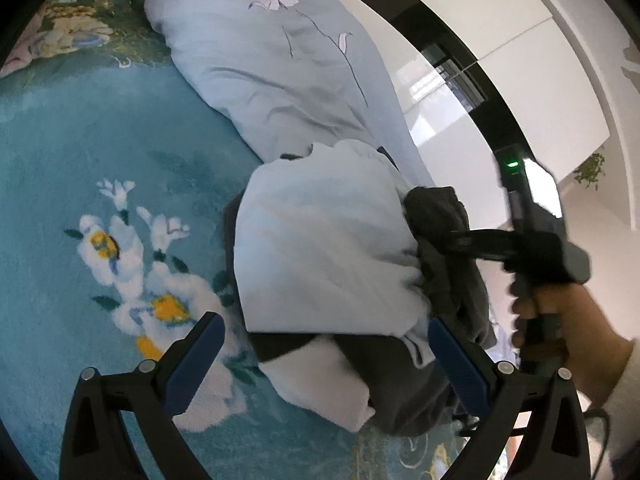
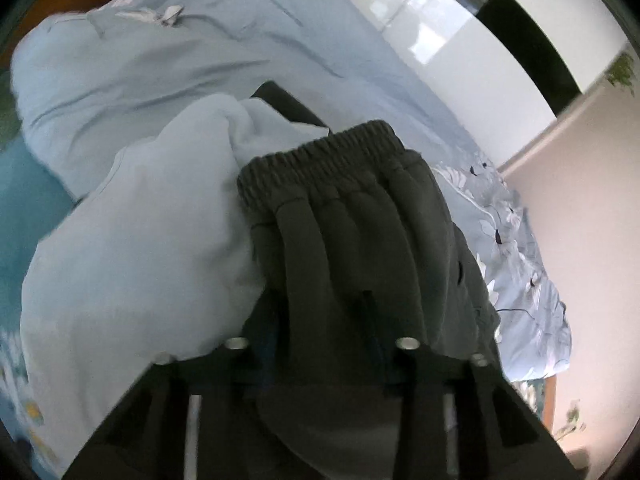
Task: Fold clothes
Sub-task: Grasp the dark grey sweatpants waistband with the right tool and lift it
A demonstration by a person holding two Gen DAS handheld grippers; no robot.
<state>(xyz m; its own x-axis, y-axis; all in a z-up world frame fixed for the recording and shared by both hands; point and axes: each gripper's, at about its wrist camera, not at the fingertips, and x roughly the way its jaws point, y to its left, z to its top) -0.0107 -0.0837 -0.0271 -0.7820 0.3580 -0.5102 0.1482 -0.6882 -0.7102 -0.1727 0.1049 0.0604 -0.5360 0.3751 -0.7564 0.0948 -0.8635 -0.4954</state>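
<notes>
A: Item one, bedding?

B: A teal plush blanket with white and yellow flowers [image 1: 60, 184] is covering the bed. A pale blue quilt with an embroidered daisy [image 1: 280, 60] is lying bunched along its far side, beside the white wall panels [image 1: 520, 60].

A: Item two, the clothes?

B: A light blue soft garment [image 1: 320, 248] is sitting in a rounded heap on the blanket, near the quilt. A dark grey garment with an elastic gathered waistband [image 2: 360, 208] is lying partly under it and draping out at its right side. A white folded cloth [image 1: 320, 384] is poking out beneath the heap.

A: Item three, the tools?

B: The left gripper [image 1: 324, 356] is hovering with blue-padded fingers [image 1: 196, 364] spread wide, gripping nothing. The right gripper [image 1: 440, 240], held by a hand [image 1: 560, 320], is pinching the dark grey garment; its jaws are narrow, though from its own camera the fabric is covering the fingertips, so the contact is probably right at the waistband.
</notes>
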